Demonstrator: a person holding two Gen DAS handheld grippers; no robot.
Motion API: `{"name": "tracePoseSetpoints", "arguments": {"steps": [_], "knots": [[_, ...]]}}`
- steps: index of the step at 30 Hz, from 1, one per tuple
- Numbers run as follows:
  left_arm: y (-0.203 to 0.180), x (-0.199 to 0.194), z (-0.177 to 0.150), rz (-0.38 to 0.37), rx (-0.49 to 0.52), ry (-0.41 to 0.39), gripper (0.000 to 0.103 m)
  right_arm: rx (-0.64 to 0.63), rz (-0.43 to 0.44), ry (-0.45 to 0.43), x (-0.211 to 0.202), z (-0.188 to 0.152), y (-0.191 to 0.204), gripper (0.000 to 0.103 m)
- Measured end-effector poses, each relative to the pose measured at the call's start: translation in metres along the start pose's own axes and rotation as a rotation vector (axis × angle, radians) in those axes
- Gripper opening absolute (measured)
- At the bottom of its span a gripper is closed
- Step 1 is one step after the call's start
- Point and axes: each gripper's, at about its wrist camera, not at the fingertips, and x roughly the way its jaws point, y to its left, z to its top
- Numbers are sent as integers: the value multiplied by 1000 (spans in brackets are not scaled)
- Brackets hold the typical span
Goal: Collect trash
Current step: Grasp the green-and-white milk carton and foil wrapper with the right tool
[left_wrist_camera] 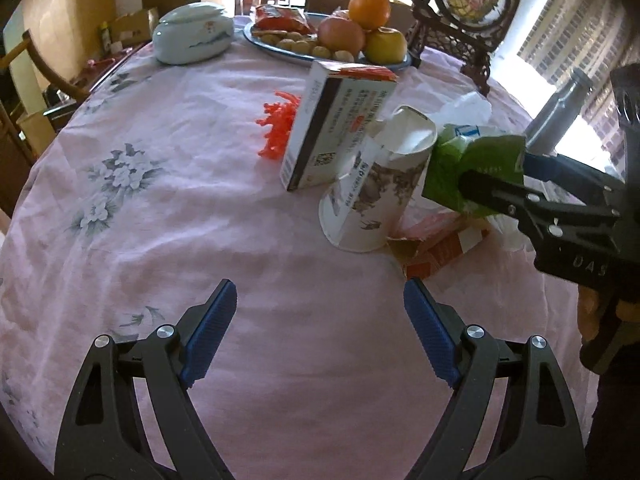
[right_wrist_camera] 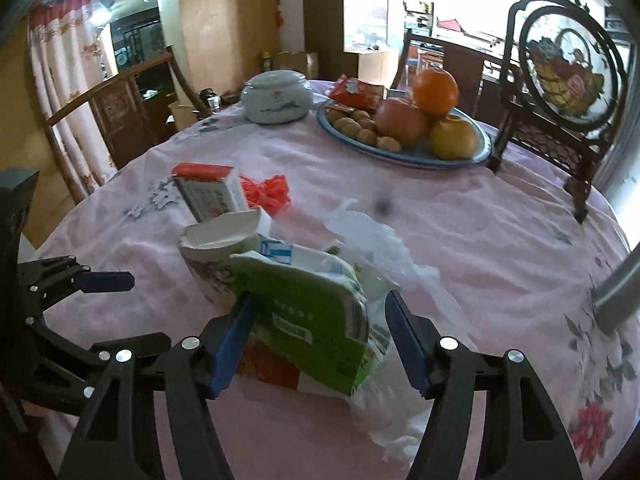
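Note:
A heap of trash lies on the pink tablecloth (left_wrist_camera: 200, 208). It holds a crushed paper cup (left_wrist_camera: 372, 184), a white and red box (left_wrist_camera: 336, 124), orange plastic bits (left_wrist_camera: 278, 124), a flat red carton (left_wrist_camera: 436, 246), a white plastic bag (right_wrist_camera: 380, 244) and a crumpled green and white carton (right_wrist_camera: 316, 320). My right gripper (right_wrist_camera: 320, 340) has its jaws on both sides of the green carton (left_wrist_camera: 476, 160), touching it. My left gripper (left_wrist_camera: 320, 332) is open and empty, over bare cloth in front of the cup. The cup also shows in the right wrist view (right_wrist_camera: 216, 252).
A blue plate (right_wrist_camera: 420, 152) with fruit, nuts and a red snack packet stands at the back. A lidded ceramic bowl (left_wrist_camera: 192, 34) sits to its left, a framed ornament on a dark stand (right_wrist_camera: 568, 92) to its right. A grey bottle (left_wrist_camera: 560, 112) stands far right. Chairs ring the table.

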Motion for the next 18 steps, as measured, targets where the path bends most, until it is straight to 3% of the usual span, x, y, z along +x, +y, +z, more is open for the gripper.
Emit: {"name": "tracePoseSetpoints", "arguments": {"steps": [1, 3, 5, 9, 14, 18], "knots": [[1, 0, 0, -1, -6, 2, 83, -7, 8, 0, 1, 1, 1, 60], [4, 0, 1, -5, -21, 5, 83, -22, 31, 4, 1, 2, 5, 33], [5, 0, 2, -3, -27, 2, 83, -40, 54, 14, 1, 2, 9, 12], [3, -2, 2, -8, -19, -2, 83, -65, 52, 3, 2, -2, 19, 8], [4, 1, 2, -1, -20, 5, 83, 7, 81, -27, -8, -6, 14, 8], [7, 2, 4, 6, -30, -7, 83, 97, 68, -105, -38, -19, 5, 8]]}}
